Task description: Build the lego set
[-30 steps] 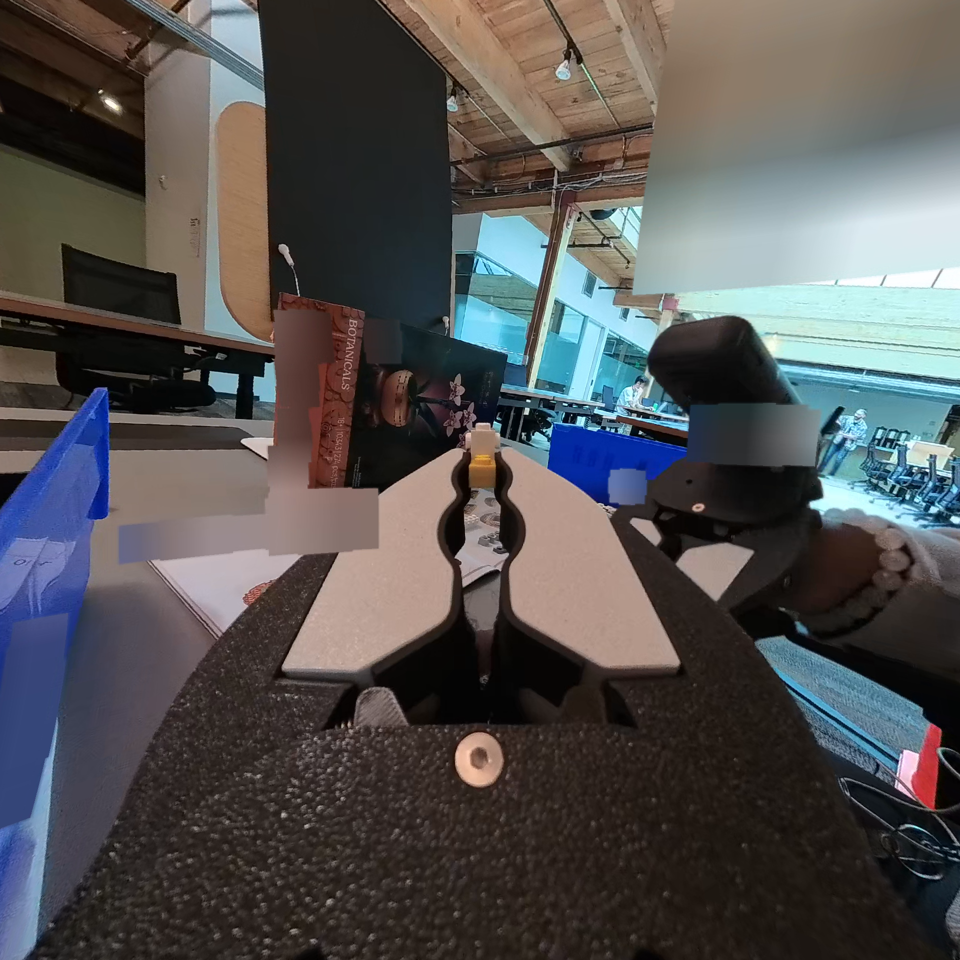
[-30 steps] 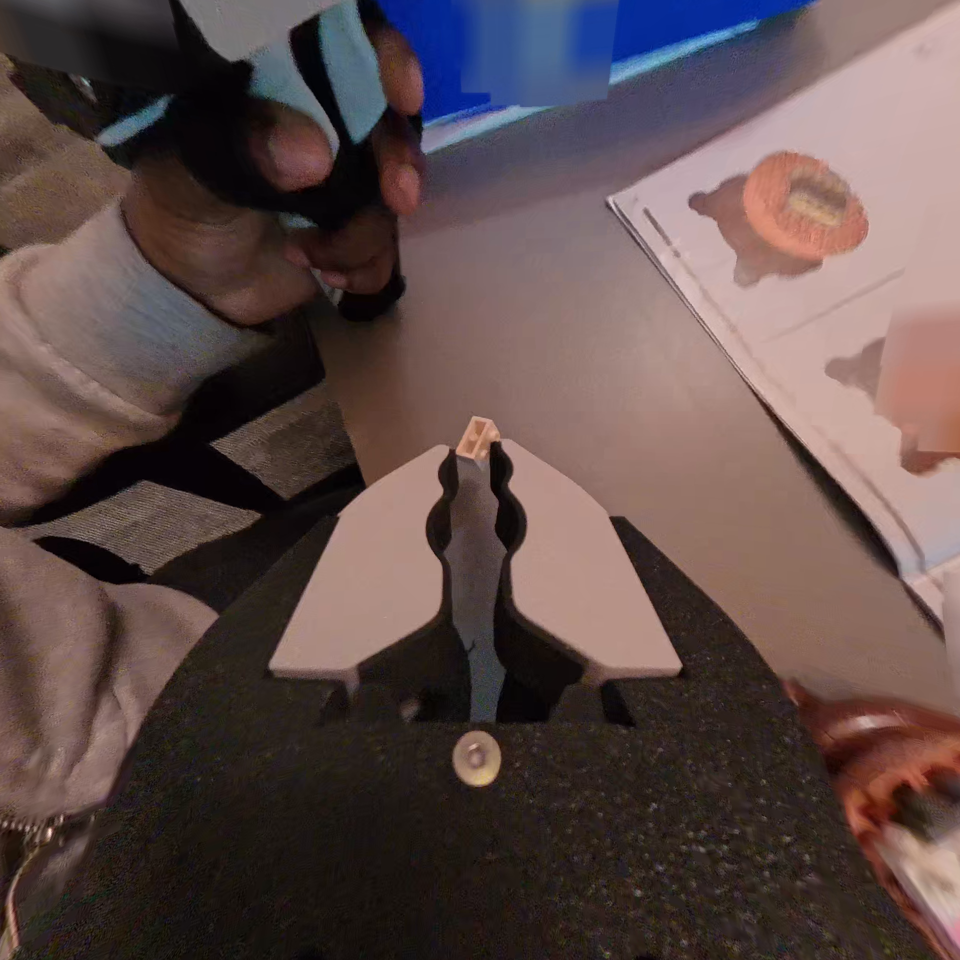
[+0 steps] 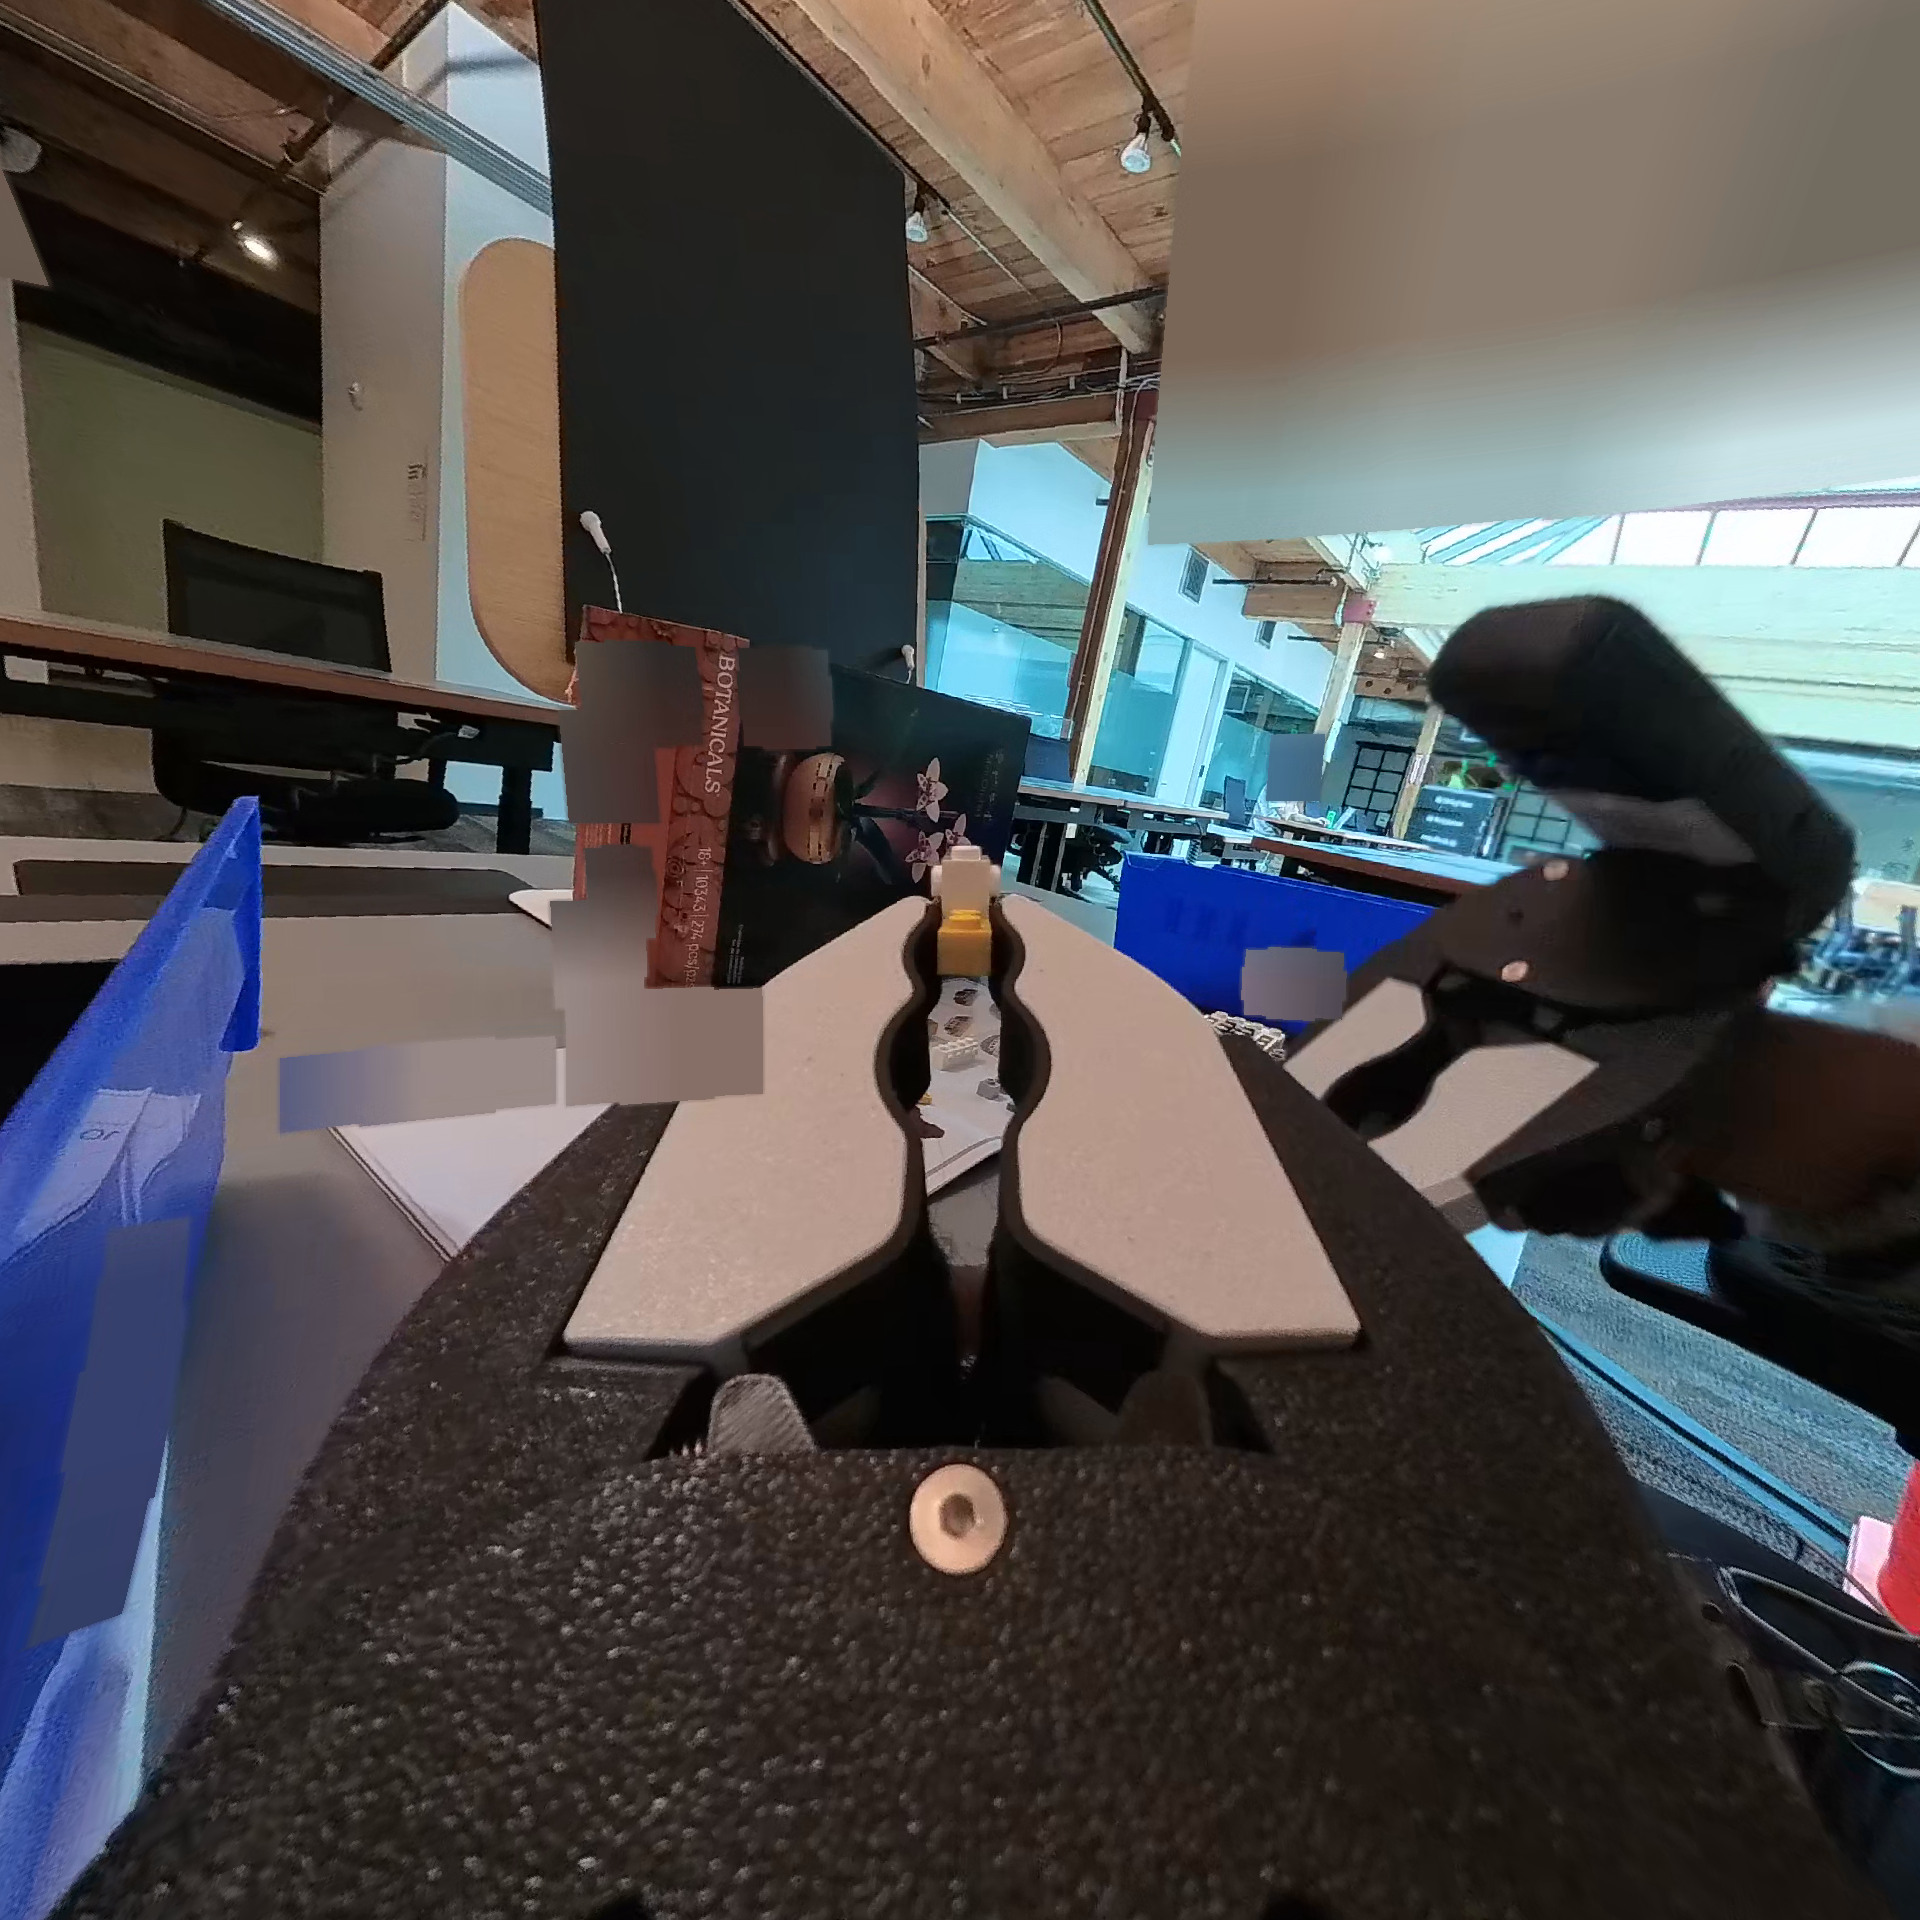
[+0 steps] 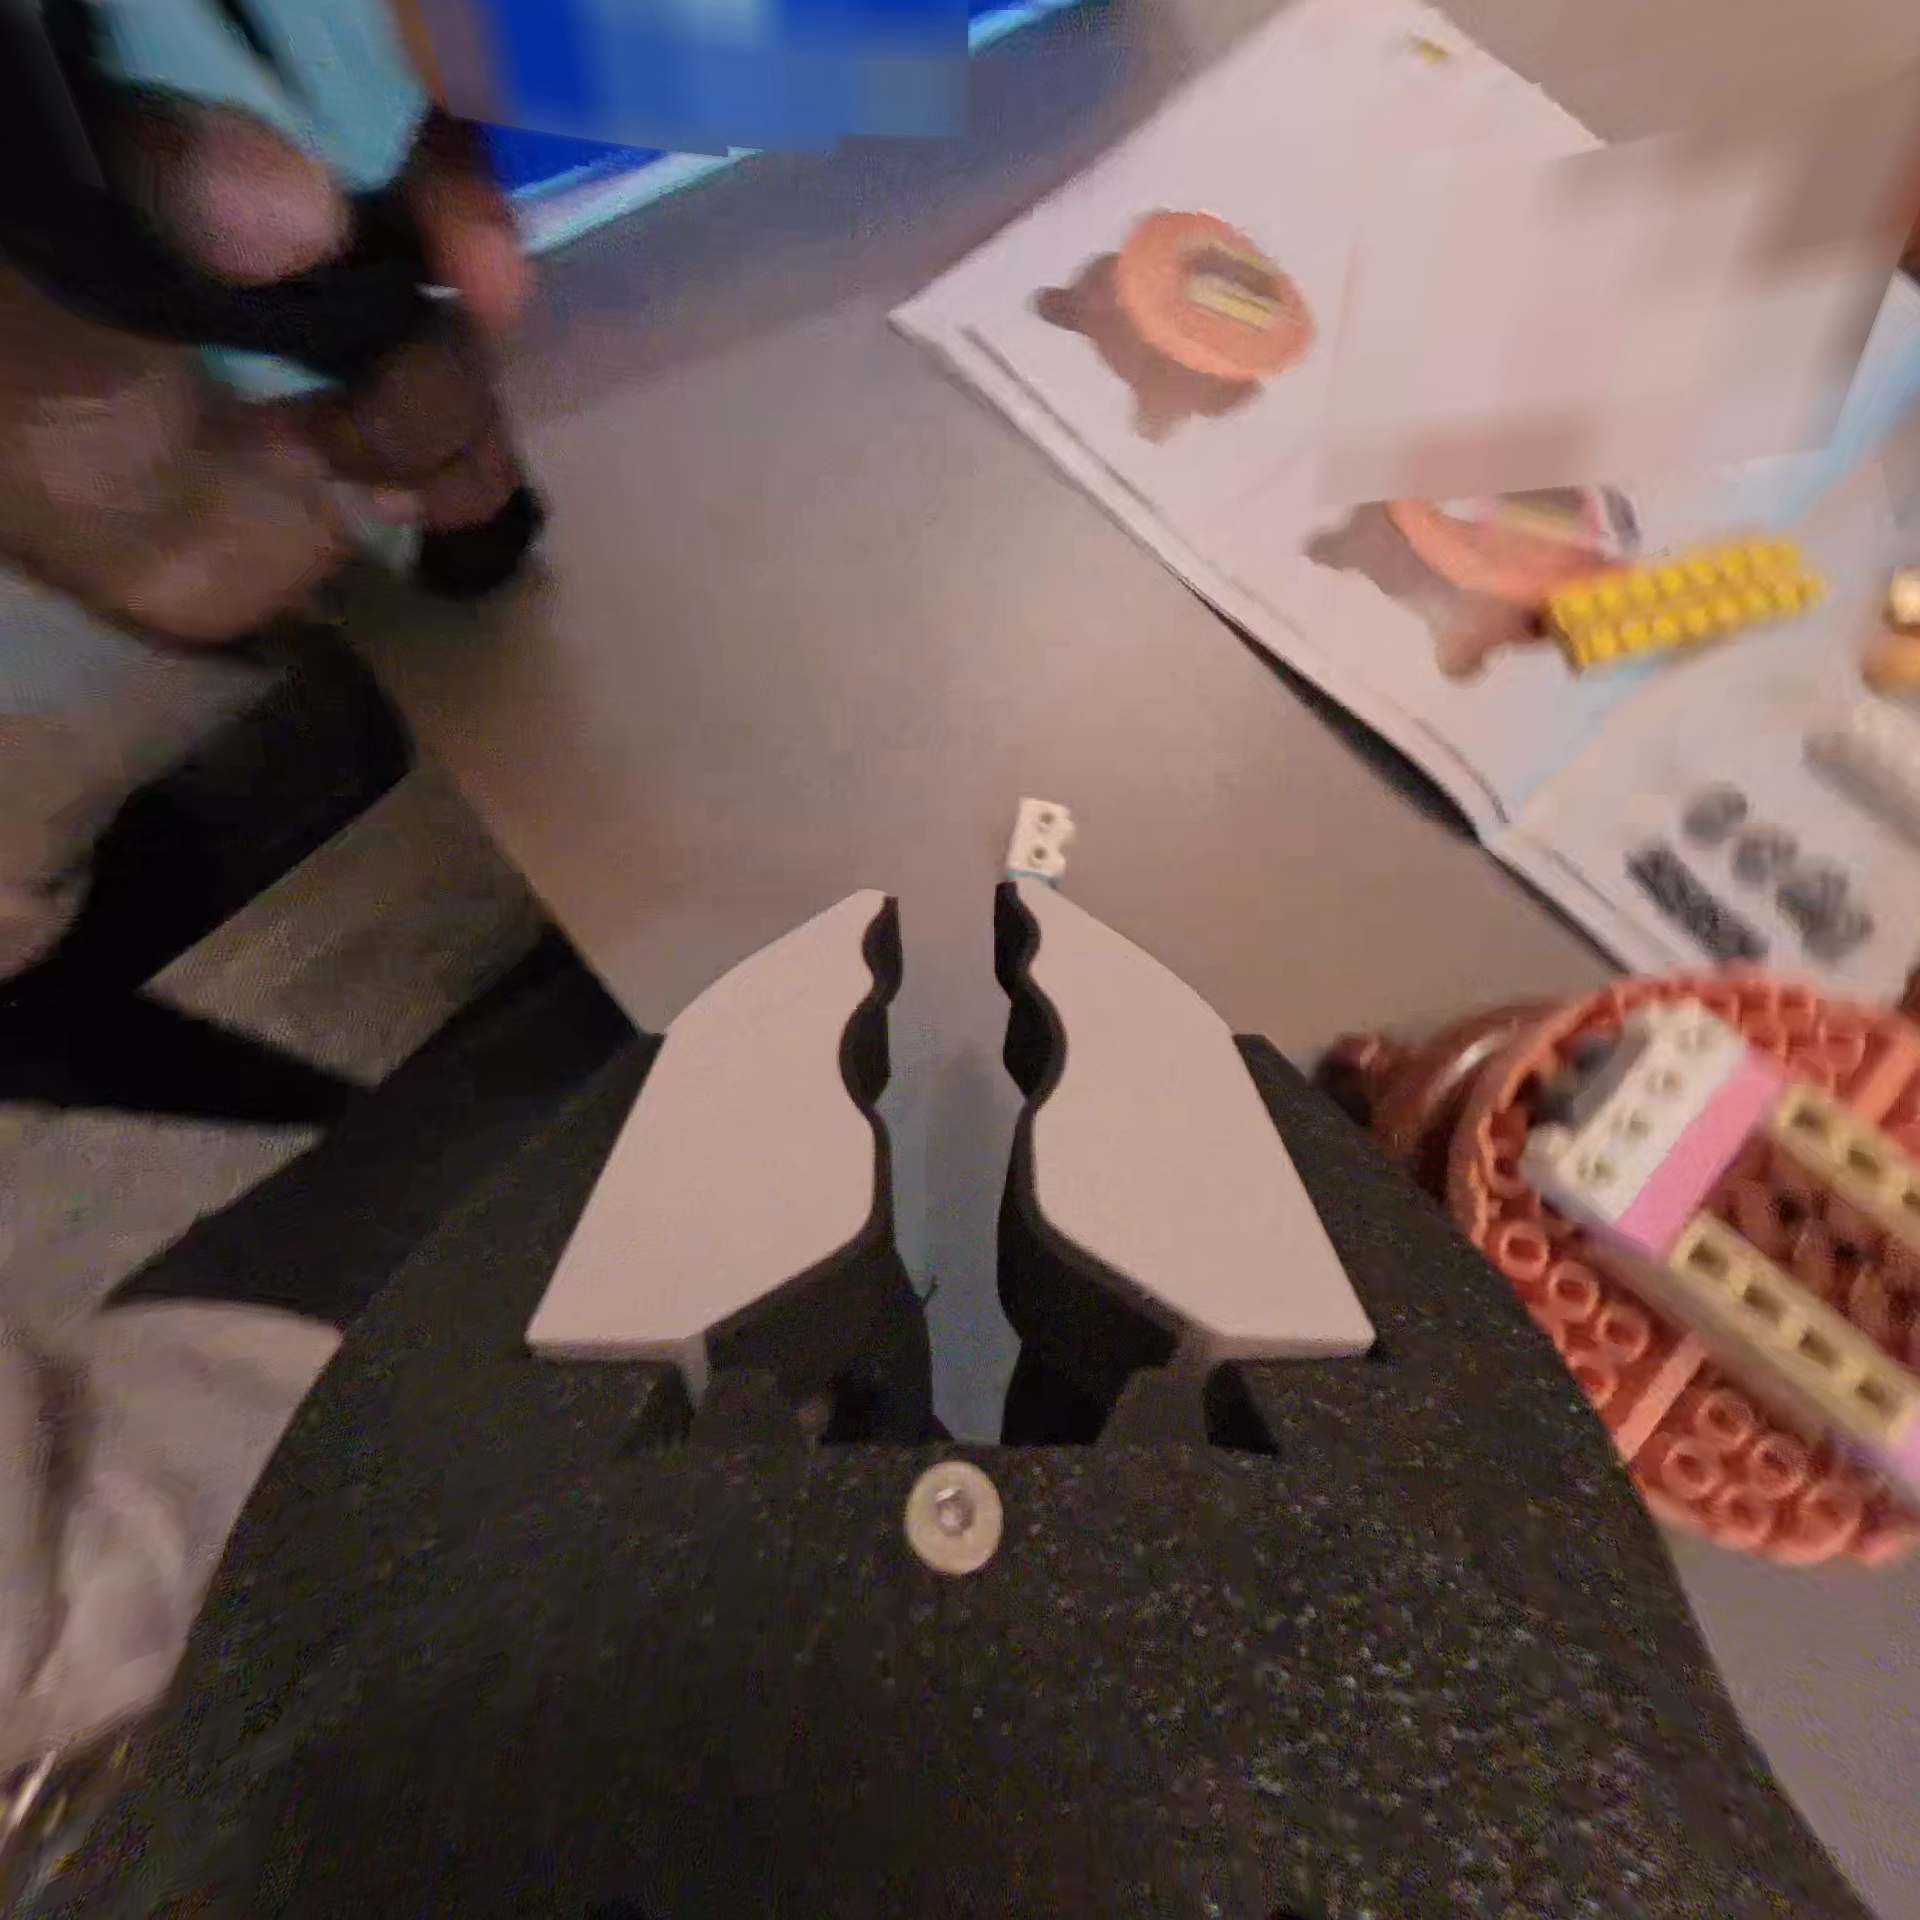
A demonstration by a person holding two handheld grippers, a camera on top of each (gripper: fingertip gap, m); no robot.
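L gripper (image 3: 964,914): jaws clamped on a small yellow brick (image 3: 961,942) w/ a white piece (image 3: 966,876) stacked on top, both pinched right at the tips, held upright above the table (image 3: 343,1278). R gripper (image 4: 945,899): jaws apart, nothing between them. A small white brick (image 4: 1042,834) sits just past the right fingertip, at or touching the tip; can't tell if it rests on the table or hangs at the finger.

Outward in the right wrist view: reddish-brown round lego build (image 4: 1621,1268) near the gripper's right side, w/ white, pink and tan bricks on top. Open instruction booklet (image 4: 1299,343) toward the far right of the table; a yellow studded plate (image 4: 1683,597) and small grey pieces (image 4: 1756,873) lie on its pages. Person's hand (image 4: 239,395) at far left, blurred.

Left wrist view: lego box (image 3: 790,821) standing upright behind the tips, blue bin (image 3: 125,1195) along the table's left edge, another blue bin (image 3: 1247,920) at the far side. R gripper shows to the right, off the table surface.
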